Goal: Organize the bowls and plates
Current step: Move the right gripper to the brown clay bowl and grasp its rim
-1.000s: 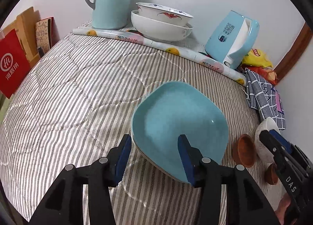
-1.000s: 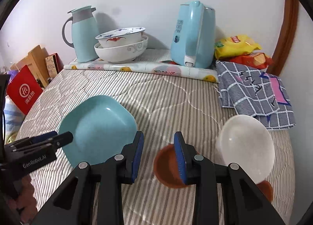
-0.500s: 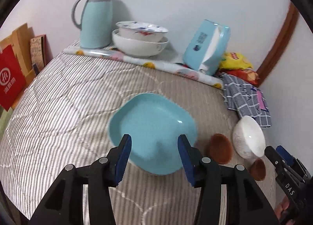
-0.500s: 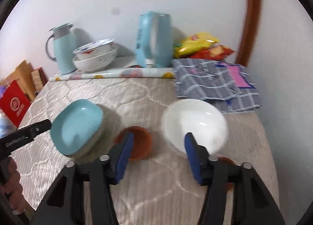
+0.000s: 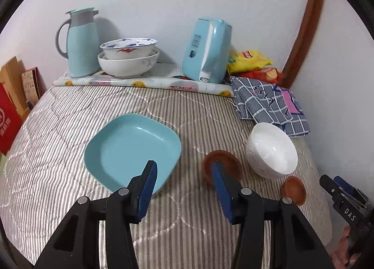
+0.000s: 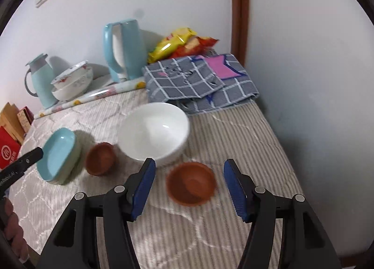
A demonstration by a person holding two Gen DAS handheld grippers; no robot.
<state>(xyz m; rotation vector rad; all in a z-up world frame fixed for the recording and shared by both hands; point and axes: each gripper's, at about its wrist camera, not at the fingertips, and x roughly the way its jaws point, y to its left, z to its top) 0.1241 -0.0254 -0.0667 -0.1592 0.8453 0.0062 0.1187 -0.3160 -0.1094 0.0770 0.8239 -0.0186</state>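
The right hand-held gripper (image 6: 189, 189) has just been opening and now gapes, empty, over the nearer brown bowl (image 6: 191, 183); the left hand-held gripper (image 5: 184, 185), released, has drawn back from the blue plate (image 5: 132, 150), so that plate looks placed. Beyond the bowl sit the white bowl (image 6: 154, 133), a striped quilted surface (image 6: 233, 138), checked cloth (image 6: 198, 82) and white wall.

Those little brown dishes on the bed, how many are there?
2. One brown dish lies just ahead of the right gripper, nearer than the white bowl. The other brown dish sits between that bowl and the blue plate. None seems hidden.
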